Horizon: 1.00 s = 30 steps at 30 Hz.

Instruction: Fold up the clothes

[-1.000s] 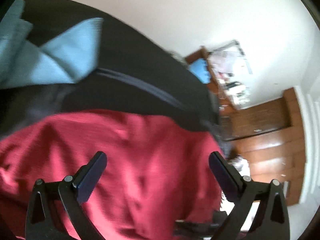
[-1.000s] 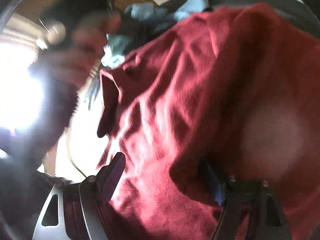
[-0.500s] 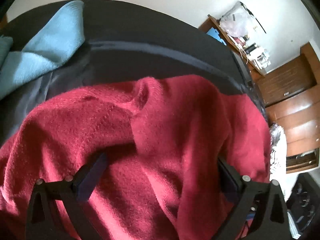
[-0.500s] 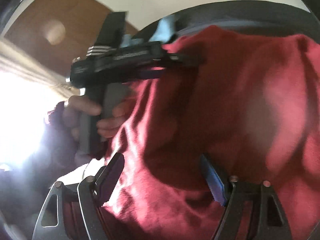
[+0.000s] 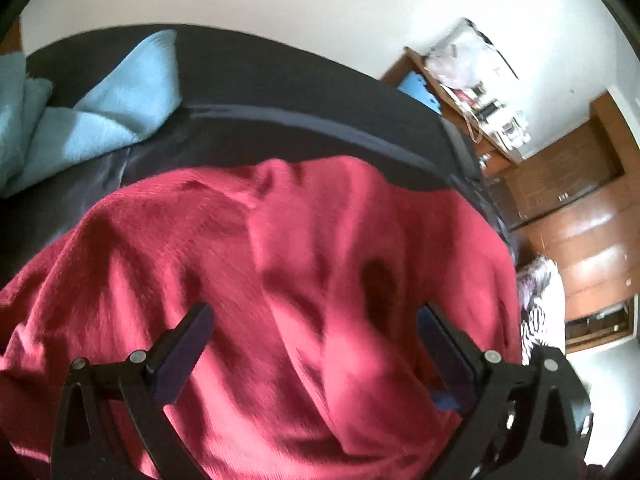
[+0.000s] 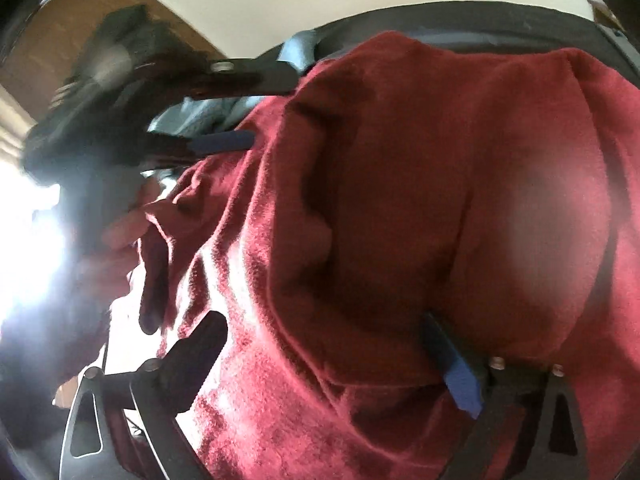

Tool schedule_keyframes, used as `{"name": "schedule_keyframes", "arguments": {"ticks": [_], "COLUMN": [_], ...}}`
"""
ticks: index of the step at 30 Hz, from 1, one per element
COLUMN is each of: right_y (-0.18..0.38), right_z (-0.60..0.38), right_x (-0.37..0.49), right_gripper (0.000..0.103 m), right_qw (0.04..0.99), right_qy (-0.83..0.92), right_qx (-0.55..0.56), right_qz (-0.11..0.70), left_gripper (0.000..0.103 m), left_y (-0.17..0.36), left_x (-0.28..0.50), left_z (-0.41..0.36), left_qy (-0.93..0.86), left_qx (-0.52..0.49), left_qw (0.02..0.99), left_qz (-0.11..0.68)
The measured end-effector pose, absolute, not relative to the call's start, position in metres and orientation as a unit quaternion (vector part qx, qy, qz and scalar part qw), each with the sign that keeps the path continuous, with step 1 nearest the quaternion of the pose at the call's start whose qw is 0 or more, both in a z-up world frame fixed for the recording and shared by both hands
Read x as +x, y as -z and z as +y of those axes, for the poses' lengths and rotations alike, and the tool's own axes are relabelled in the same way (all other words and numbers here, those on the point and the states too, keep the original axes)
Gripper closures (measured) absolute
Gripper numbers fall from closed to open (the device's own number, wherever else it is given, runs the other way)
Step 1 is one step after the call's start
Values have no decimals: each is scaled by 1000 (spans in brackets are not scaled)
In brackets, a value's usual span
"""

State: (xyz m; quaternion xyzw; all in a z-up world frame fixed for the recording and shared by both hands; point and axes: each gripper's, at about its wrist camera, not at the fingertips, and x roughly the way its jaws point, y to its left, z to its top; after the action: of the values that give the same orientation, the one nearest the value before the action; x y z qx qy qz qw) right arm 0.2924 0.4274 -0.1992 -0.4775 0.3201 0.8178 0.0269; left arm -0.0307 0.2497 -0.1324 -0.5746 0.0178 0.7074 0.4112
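Left wrist view: we see the left gripper with fingers spread wide, nothing pinched.
Garment: crumpled red knitted sweater lies on the dark padded surface, filling the gap between and under both pads.
Contact: we can't tell whether the pads touch the knit.
Right wrist view: right gripper jaws are opening; a raised fold of the sweater sits between them, right pad edge partly buried under it.
Neighbours: light blue fleece cloth near the sweater's far-left side; a hand on the other tool.
Writing: we read none; no brand or label is legible.
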Motion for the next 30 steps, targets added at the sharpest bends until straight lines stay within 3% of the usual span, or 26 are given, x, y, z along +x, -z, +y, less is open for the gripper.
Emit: {"name": "schedule_keyframes", "arguments": {"ticks": [12,19,22,26,30], "right_y": [124,59,58,72,103], "right_z": [475,512,530,568,598], "right_x": [426,514,534,581,643], "right_gripper": [3,3,3,3,3], "right_qw": [213,349,347,280,286], "right_qy": [-822,-835,-832,-814,-784], "right_qx": [-354,-249,-221,-204,-219], "right_qz": [392,345,371,466,505], "left_gripper": [1,1,1,1,1], "left_y": [141,125,119,117,118], "left_x": [14,43,56,83,117], "left_z": [240,245,255,275,313], "left_qy": [-675,-684,-693,-698,-698], "left_qx": [-597,-589,-584,-590,-590], "left_qw": [433,430,423,407,405], "left_qz": [11,21,18,5,21]}}
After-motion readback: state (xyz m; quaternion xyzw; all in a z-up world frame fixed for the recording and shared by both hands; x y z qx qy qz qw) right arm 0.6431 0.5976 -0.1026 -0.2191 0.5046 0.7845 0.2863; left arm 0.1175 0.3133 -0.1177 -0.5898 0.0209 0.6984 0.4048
